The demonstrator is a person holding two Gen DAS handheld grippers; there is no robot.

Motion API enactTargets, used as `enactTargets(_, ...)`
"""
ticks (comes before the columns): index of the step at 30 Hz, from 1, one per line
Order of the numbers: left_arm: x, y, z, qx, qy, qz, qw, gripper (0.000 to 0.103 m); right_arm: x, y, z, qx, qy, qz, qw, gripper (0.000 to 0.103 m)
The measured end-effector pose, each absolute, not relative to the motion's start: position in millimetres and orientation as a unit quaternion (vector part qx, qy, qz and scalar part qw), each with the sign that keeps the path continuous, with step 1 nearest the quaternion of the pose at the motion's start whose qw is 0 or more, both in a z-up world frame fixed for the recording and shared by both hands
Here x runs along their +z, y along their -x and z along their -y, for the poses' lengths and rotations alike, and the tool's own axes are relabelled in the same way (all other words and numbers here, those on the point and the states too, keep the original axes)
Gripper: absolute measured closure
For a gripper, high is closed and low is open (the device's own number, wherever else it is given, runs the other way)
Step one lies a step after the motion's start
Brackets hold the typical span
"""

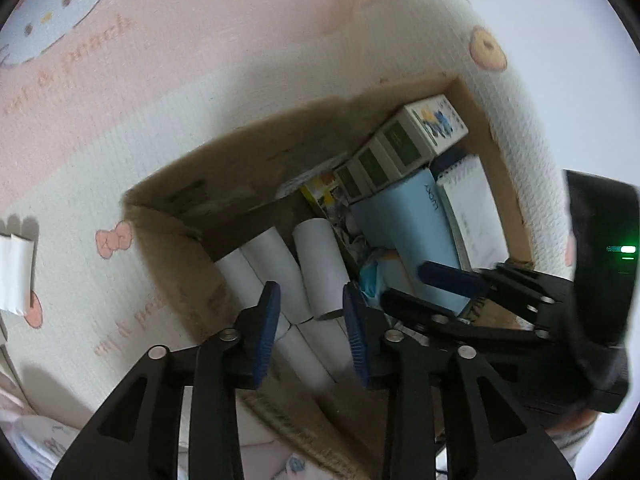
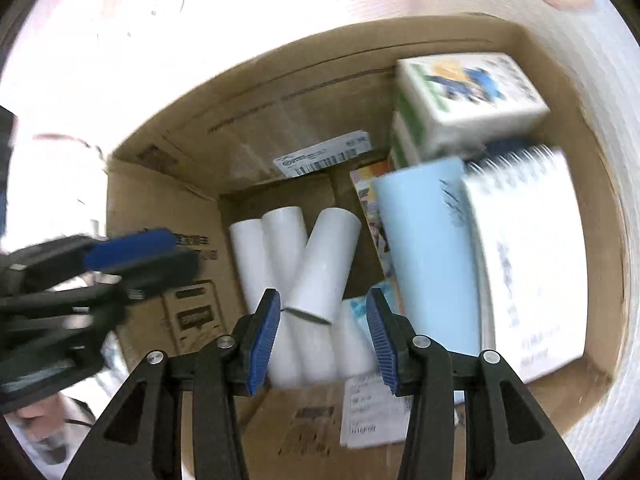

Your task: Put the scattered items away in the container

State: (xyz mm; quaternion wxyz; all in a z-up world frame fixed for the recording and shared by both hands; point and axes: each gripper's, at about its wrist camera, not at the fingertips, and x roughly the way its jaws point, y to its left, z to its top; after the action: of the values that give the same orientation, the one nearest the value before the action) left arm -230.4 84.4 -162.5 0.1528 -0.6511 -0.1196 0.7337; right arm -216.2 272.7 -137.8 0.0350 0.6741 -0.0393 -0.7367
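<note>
An open cardboard box (image 1: 240, 152) (image 2: 280, 92) sits on the mat. Inside lie several white rolls (image 1: 316, 256) (image 2: 324, 260), a light blue box (image 1: 416, 224) (image 2: 428, 248), a spiral notebook (image 1: 476, 216) (image 2: 528, 260) and white packs with green sides (image 1: 424, 132) (image 2: 468, 96). My left gripper (image 1: 311, 304) hangs open over the rolls at the box's left side, its pads pressing on nothing. Over the same pile, my right gripper (image 2: 323, 308) is open, with a tilted roll lying below its gap. Each view also shows one of the other gripper's fingers (image 1: 452, 280) (image 2: 132, 250).
The box stands on a pink and white play mat (image 1: 120, 80) with cartoon prints. A white object (image 1: 14, 276) lies on the mat at the far left. A shipping label (image 2: 324, 156) is on the box's inner wall, and a paper slip (image 2: 372, 412) on its near flap.
</note>
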Motion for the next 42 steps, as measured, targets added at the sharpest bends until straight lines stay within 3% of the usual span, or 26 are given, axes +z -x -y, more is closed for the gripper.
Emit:
enactTargets(6, -167.7, 235.1, -118.4, 0.731, 0.668, 0.05, 0.131, 0.054, -128.5, 213.2, -309.1, -0.748, -0.658, 0.077, 0.026, 0.062)
enactTargets(11, -164.8, 235.6, -133.0, 0.72, 0.679, 0.033, 0.137, 0.052, -136.0, 208.5, -303.1, -0.758, -0.644, 0.095, 0.037, 0.092)
enactTargets(15, -166.4, 242.0, -144.0, 0.718, 0.682, 0.016, 0.136, 0.052, -123.5, 202.2, -306.2, -0.771, -0.627, 0.101, 0.047, 0.092)
enactTargets(19, -186.9, 252.1, -144.9, 0.692, 0.707, 0.047, 0.137, 0.052, -116.0, 193.2, -311.0, -0.789, -0.611, 0.056, -0.005, 0.092)
enactTargets(27, -237.2, 263.2, -151.4, 0.633, 0.759, 0.09, 0.128, 0.052, -100.5, 170.6, -327.8, -0.799, -0.596, 0.075, -0.012, 0.092)
enactTargets(33, -254.8, 265.7, -162.4, 0.633, 0.766, 0.047, 0.103, 0.052, -99.8, 165.2, -323.1, -0.804, -0.591, 0.069, -0.003, 0.092)
enactTargets(42, -271.7, 266.1, -160.9, 0.604, 0.79, 0.065, 0.082, 0.053, -109.4, 168.8, -325.2, -0.798, -0.597, 0.079, 0.006, 0.092)
